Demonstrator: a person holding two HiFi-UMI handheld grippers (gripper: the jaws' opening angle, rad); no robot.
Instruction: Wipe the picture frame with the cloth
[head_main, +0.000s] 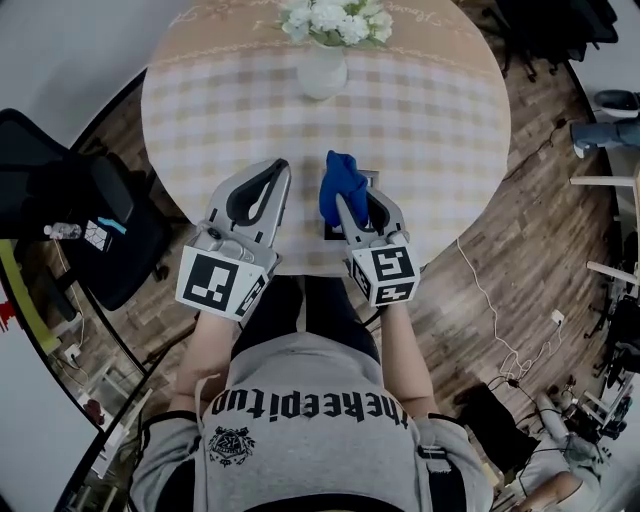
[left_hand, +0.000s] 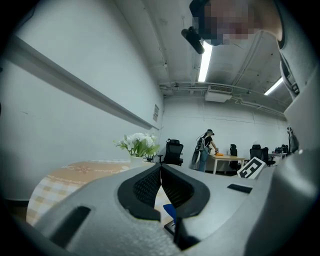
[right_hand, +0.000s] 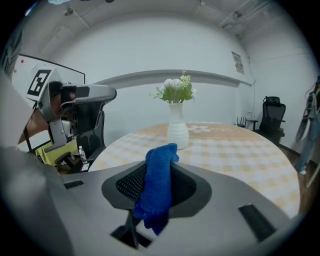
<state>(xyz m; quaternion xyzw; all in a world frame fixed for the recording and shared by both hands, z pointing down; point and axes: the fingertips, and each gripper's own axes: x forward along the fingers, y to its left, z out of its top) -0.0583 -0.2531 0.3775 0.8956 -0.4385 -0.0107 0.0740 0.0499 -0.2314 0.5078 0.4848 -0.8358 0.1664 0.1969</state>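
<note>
1. Now, the frame (head_main: 331, 231) sits at the table's near edge, mostly hidden under your right gripper (head_main: 343, 200); only dark edges show.
2. The cloth (right_hand: 159, 185) is pinched between that gripper's jaws, bunched, with blue folds sticking out past the tips and over the frame. I cannot tell whether it touches.
3. Your left gripper (left_hand: 161, 169) sits just left of it, jaws together on nothing.
4. Bring the cloth flat onto the frame and sweep edge to edge. I'd judge that a left jaw resting on a corner would stop the frame sliding off the table (head_main: 430, 120).
5. Steer clear of the vase (head_main: 322, 70) at the far side.
6. Writing: your shirt (head_main: 300, 380) seems to read "thekeepitup"; the wall sign (right_hand: 235, 56) is too small to read.
</note>
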